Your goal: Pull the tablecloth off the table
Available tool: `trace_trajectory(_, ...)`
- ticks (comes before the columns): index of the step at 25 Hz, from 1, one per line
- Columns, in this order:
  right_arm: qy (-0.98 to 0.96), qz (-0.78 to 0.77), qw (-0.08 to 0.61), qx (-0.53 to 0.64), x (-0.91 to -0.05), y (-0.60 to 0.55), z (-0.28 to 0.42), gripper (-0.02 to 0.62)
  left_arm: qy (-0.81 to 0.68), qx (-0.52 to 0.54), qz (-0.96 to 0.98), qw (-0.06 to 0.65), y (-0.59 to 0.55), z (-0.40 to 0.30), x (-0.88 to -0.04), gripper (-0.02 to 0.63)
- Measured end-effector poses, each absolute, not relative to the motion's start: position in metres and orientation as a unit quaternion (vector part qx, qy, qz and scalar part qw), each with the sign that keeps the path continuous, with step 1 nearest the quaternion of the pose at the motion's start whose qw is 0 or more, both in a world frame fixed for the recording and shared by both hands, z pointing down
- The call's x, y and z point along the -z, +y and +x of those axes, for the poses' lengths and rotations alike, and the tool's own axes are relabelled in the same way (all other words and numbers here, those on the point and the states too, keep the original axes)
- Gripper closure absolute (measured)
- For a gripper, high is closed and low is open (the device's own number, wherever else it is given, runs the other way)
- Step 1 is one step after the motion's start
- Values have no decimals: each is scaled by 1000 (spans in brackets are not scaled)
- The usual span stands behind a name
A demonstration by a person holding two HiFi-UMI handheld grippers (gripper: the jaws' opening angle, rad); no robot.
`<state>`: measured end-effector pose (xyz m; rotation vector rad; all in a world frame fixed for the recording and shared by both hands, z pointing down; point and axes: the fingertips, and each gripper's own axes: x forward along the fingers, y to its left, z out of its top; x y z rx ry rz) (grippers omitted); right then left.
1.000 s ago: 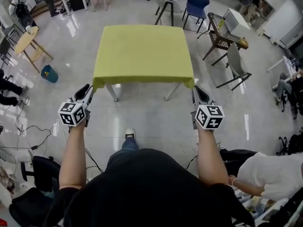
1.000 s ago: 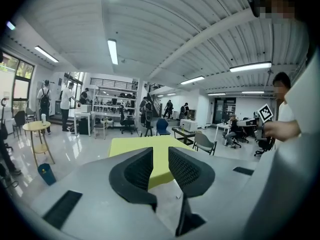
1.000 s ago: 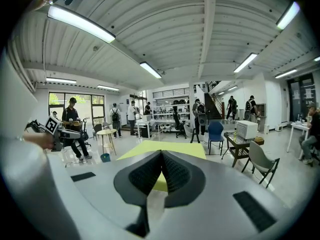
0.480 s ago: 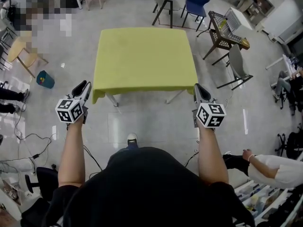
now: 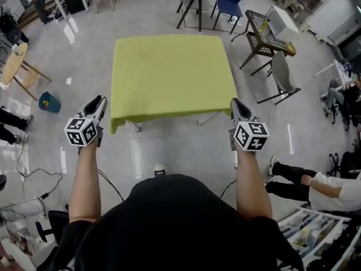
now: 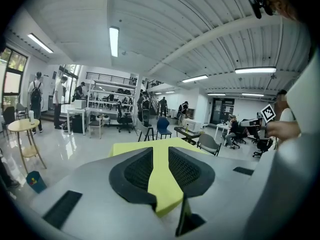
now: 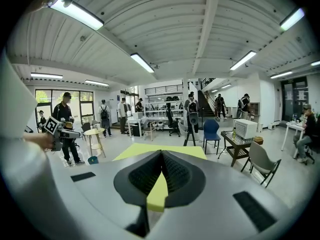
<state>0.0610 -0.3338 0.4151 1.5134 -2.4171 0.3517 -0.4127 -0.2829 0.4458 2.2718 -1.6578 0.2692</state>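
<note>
yellow tablecloth (image 5: 172, 78) pinched at near corners (left gripper (image 5: 101, 101), right gripper (image 5: 234, 104)).

Both arms (image 5: 87, 179) fwd, straight; L gripper (image 5: 100, 100), R gripper (image 5: 234, 102) each clamped on tablecloth (image 5: 169, 78) corner.

square table (image 5: 208, 118) on glossy floor (image 5: 169, 147), yellow tablecloth (image 5: 172, 75) spread over its whole top, edges hanging
</note>
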Motion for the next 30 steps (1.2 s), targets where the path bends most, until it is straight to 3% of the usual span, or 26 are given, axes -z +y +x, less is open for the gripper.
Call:
trace_trajectory(10,-828,531,136,-119,-411,-354,31,577,-570,-92,801,161,-319,-446,-449,494)
trace_trajectory(30,-845,503,133,-124,-428,-474,99,577,-610,-98,769,165,-392,-396,-448,494)
